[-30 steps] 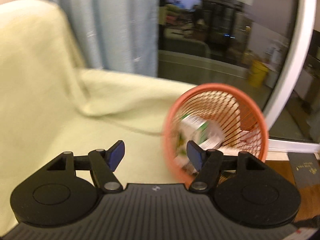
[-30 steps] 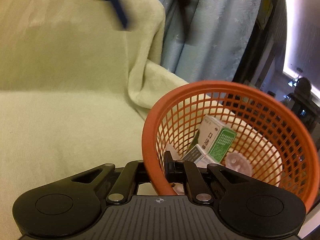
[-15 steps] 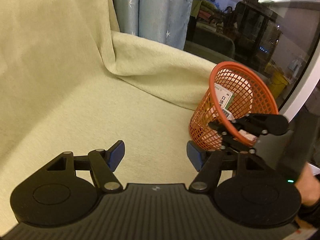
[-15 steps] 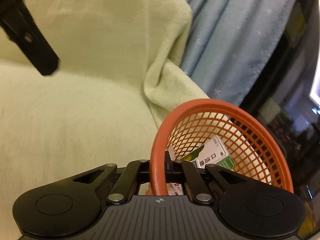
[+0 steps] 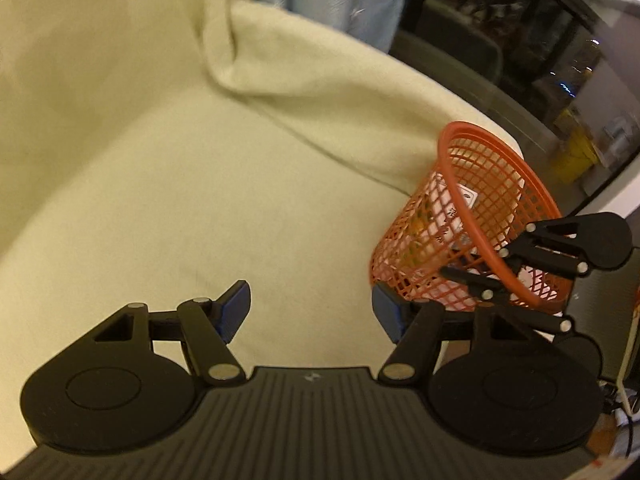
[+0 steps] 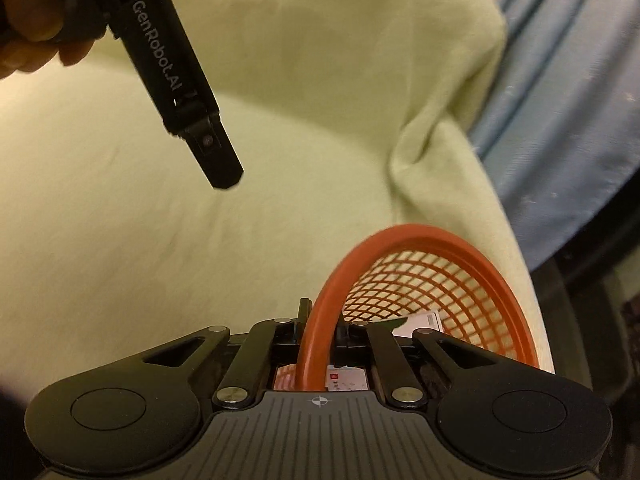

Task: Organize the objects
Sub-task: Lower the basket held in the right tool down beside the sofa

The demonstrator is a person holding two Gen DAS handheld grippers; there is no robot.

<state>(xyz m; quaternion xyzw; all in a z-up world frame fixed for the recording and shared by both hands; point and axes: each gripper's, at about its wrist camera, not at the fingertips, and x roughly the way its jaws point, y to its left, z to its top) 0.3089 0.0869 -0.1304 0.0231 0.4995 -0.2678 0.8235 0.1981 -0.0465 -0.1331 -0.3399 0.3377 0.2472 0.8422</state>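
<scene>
An orange mesh basket (image 5: 484, 200) stands tilted at the right end of the pale green cover (image 5: 200, 200). My right gripper (image 5: 505, 266) is shut on its rim at the near side. In the right wrist view the rim (image 6: 316, 320) passes between the closed fingers of that gripper (image 6: 320, 330). Small white and green boxes (image 5: 456, 208) lie inside the basket (image 6: 440, 280), and one box (image 6: 420, 322) shows through the mesh. My left gripper (image 5: 310, 306) hangs open and empty over the bare cover, left of the basket. From the right wrist it appears side-on at upper left (image 6: 224, 172).
The cover drapes over a sofa back and arm (image 6: 360, 60). A blue curtain (image 6: 560, 100) hangs behind, beside dark window glass (image 5: 520, 40) with reflections. A person's hand (image 6: 28, 20) holds the left gripper. Dark items and a cable (image 5: 624, 380) sit at the far right.
The basket went from right before my left gripper to its right side and farther off. My right gripper kept hold of the rim and rolled, tipping the basket. The left gripper stayed open.
</scene>
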